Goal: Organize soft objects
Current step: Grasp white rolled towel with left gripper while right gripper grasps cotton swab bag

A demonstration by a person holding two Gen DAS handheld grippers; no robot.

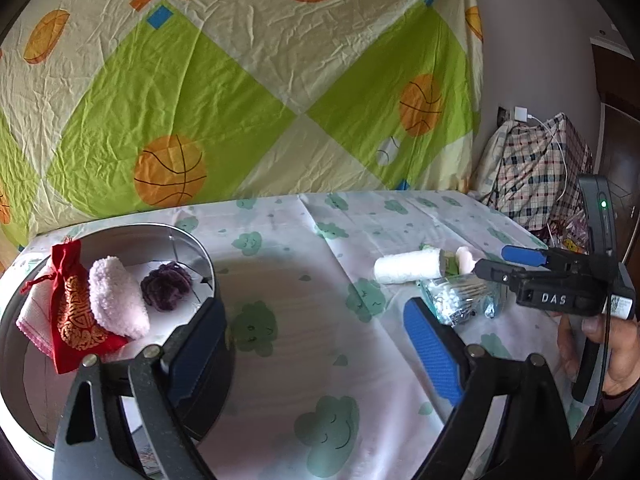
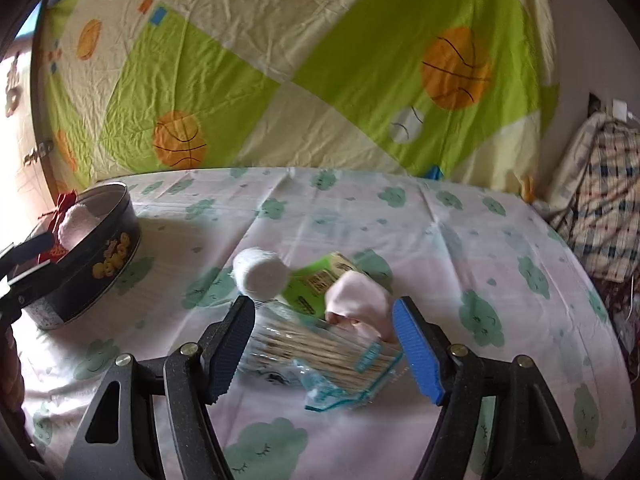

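Note:
A round black tin (image 1: 200,248) (image 2: 96,256) stands at the left of the table. In it lie a red and gold pouch (image 1: 74,312), a fluffy pink sock (image 1: 116,300) and a dark purple scrunchie (image 1: 166,286). My left gripper (image 1: 316,344) is open and empty, its left finger at the tin's rim. My right gripper (image 2: 324,344) (image 1: 508,258) is open, its fingers on either side of a clear bag of cotton swabs (image 2: 320,354) (image 1: 460,296). Behind the bag lie a white roll (image 2: 260,274) (image 1: 408,266), a green pack (image 2: 320,280) and a pale pink soft piece (image 2: 358,304).
The table has a white cloth with green clouds (image 1: 320,320). A green and cream sheet with basketballs (image 1: 240,80) hangs behind it. A plaid bag (image 1: 536,168) stands past the table's right edge.

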